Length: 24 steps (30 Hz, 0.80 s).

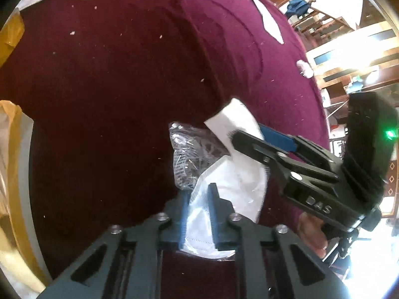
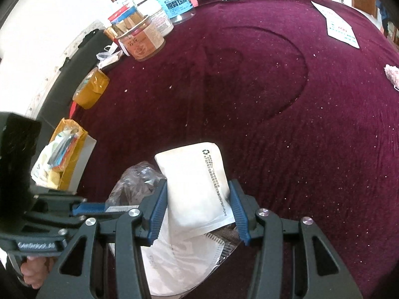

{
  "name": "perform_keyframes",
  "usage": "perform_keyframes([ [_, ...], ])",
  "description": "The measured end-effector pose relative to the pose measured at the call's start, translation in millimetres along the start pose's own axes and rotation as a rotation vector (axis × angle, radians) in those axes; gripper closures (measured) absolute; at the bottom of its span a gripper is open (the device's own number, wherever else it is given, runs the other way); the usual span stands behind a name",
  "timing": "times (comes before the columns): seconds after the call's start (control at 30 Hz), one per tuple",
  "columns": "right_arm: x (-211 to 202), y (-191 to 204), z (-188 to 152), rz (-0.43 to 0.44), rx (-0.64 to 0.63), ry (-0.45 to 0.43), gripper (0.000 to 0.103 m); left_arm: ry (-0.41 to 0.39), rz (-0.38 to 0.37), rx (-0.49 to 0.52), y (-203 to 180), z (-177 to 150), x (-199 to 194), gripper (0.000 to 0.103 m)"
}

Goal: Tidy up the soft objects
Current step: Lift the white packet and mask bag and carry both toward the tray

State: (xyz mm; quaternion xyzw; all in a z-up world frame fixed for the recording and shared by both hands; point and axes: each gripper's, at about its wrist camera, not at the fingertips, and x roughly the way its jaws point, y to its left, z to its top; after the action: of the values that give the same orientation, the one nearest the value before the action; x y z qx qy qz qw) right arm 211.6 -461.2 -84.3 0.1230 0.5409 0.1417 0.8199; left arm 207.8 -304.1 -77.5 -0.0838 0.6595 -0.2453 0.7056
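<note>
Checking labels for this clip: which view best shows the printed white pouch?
The right wrist view: the white pouch faces the camera between the right gripper fingers, print visible. The left wrist view shows only its corner, mostly hidden behind that gripper.

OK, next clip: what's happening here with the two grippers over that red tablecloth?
A person works two handheld grippers above a maroon tablecloth. The left gripper is shut on a white face mask. The right gripper straddles a white sealed packet, its pads at the packet's sides. A crumpled clear wrapper lies beside them. Jars and a yellow-lined box sit along the table's edge.
</note>
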Motion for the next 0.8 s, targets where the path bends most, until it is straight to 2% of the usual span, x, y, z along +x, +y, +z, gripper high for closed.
perform_keyframes([
  [0.13,-14.1,-0.9,0.6,0.064,0.013,-0.066,0.056,-0.051,-0.048,-0.013,-4.2,-10.7,-23.1,0.096],
  [0.3,-34.7,1.8,0.6,0.174,0.015,-0.161,0.056,-0.139,-0.134,-0.049,-1.3,-39.8,-76.3,0.096],
  [0.43,-35.3,-1.2,1.7,0.180,0.035,-0.181,0.056,-0.238,-0.233,-0.083,13.0,-73.5,-133.1,0.096],
  [0.53,-30.8,3.0,2.1,0.180,0.034,-0.185,0.056,-0.355,-0.257,-0.135,40.0,-100.8,-177.9,0.096],
  [0.67,-34.2,23.1,-2.6,0.213,-0.036,-0.208,0.055,-0.501,-0.212,-0.240,95.6,-136.5,-222.7,0.096],
  [0.8,-37.3,70.9,-12.1,0.263,-0.090,-0.212,0.055,-0.549,-0.198,-0.369,149.1,-158.6,-229.9,0.096],
])
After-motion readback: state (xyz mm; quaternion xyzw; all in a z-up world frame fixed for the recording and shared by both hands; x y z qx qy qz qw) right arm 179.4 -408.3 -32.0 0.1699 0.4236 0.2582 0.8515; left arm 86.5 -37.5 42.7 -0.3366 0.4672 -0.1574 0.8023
